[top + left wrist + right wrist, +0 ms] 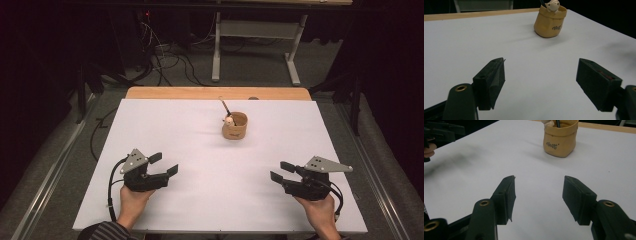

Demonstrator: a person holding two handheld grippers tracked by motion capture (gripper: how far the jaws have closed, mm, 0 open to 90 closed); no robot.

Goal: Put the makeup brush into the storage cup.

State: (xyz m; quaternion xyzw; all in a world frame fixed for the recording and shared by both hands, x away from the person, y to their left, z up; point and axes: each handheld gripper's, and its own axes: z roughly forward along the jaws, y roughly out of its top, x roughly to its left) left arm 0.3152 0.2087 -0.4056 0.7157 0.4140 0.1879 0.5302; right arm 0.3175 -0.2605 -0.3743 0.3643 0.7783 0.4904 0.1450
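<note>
**One tan pot being faced by two open tools on the white desk**

A single tan pot (235, 126) is being seen standing upright on the white desk (200, 200), toward the far edge and a little right of the middle. It is lying well apart from both tools, ahead of them and roughly between their lines of aim. In the left gripper view the pot (550, 22) is being shown far ahead and right of centre, beyond the gap between the jaws. In the right gripper view the pot (560, 138) is being shown far ahead and slightly right of centre, again well beyond the jaws.

The left tool (164, 164) is being held low over the near left part of the desk, its jaws standing wide apart with nothing between them but bare white surface. The right tool (281, 171) is being held low over the near right part, its jaws likewise parted, less widely, and nothing is being gripped. Neither tool is touching the pot.

Counted: one pot, two tools, one desk. Inside the pot, one small pale figure (229, 120) and one thin dark stick (224, 106) are being seen, the stick leaning out to the far left above the rim. A dark printed mark (556, 27) is being carried on the pot's side.
</note>
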